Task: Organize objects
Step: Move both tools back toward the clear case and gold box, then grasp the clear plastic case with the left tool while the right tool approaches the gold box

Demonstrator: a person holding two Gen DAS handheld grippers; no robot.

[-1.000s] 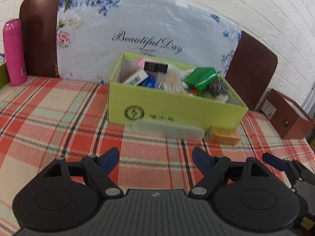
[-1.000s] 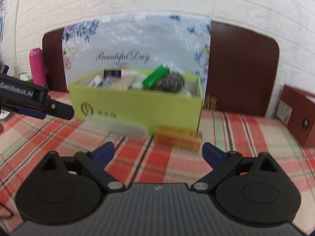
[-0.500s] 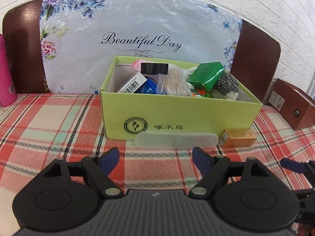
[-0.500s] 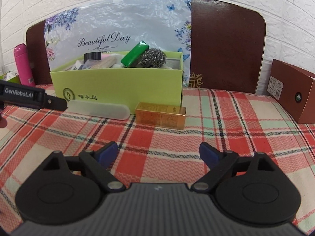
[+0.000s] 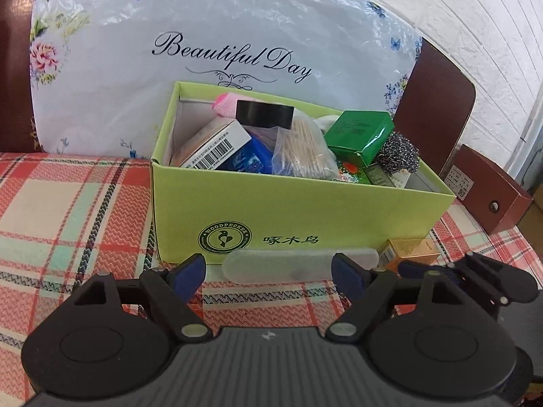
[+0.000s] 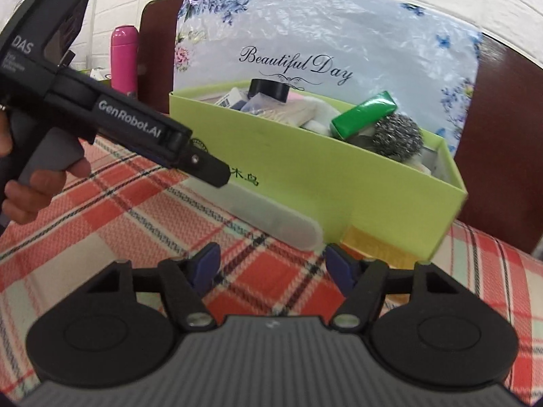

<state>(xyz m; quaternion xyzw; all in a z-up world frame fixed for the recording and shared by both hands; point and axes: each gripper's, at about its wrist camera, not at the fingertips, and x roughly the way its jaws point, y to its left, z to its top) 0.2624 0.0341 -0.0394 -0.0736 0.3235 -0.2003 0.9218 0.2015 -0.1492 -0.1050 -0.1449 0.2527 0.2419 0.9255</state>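
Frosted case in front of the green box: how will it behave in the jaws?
The frosted translucent case looks like rigid plastic, so probably stiff and light. Its smooth surface and rounded ends may slip. It lies flat on the plaid cloth against the green box, so a push likely slides it, not rolls.

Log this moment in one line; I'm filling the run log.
left gripper: open, at translucent case | right gripper: open, near gold box | both items outside green box

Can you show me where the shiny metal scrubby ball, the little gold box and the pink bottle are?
metal scrubber [image 6: 397,137], right wrist view, middle.
gold box [image 5: 409,253], left wrist view, top face.
pink bottle [image 6: 124,59], right wrist view, body.
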